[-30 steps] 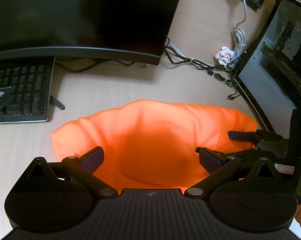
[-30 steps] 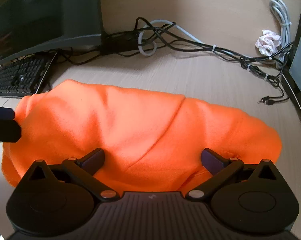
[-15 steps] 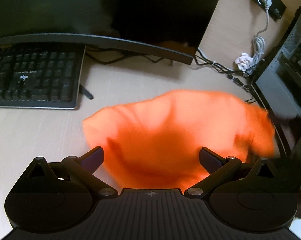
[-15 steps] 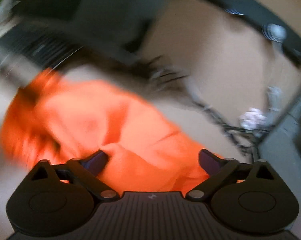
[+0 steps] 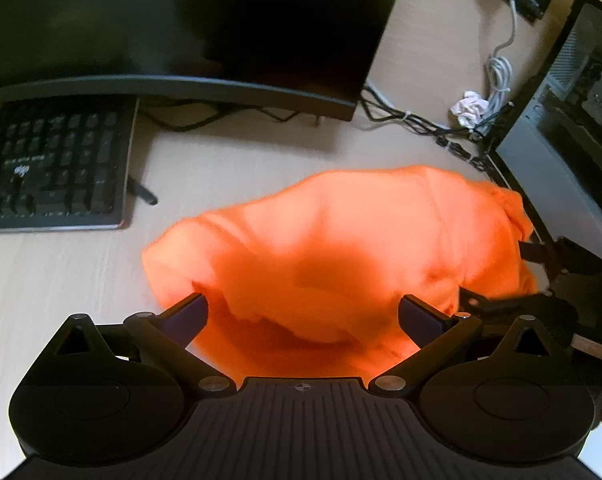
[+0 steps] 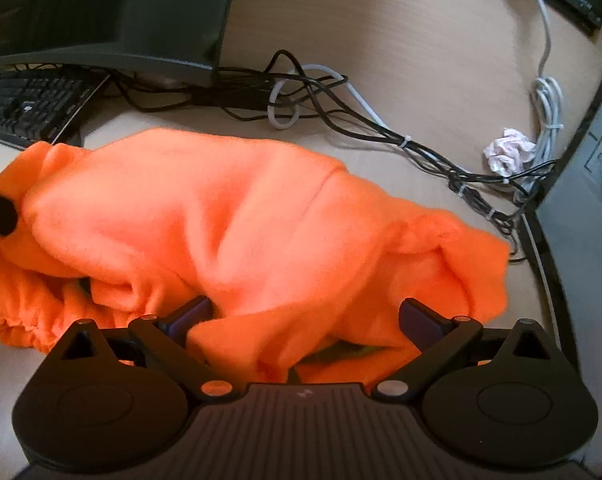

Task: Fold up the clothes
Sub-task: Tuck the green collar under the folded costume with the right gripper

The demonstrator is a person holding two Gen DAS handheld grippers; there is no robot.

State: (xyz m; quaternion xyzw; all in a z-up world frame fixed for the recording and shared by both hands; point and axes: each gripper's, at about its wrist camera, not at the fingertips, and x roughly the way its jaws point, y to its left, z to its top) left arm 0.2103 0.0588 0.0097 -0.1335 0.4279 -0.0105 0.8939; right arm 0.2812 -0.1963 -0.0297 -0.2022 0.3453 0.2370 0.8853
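The orange fleece garment [image 6: 237, 216] lies bunched on the tabletop [image 5: 61, 272], just in front of the monitor [image 5: 181, 20], between keyboard [image 5: 49, 168] and computer case [image 5: 561, 152]. Both tools are spread wide: the left tool [image 5: 303, 312] straddles the near hem, and the right tool [image 6: 305, 312] has soft folds heaped between its fingers, pinching nothing. To fold well, each should catch one hem corner and draw the cloth flat first. The fabric looks thick, fuzzy, limp, rumpled into rounded ridges.

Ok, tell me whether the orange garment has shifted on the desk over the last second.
Yes. In the left wrist view the garment now lies right of the keyboard, whereas its left edge reached beneath it before.
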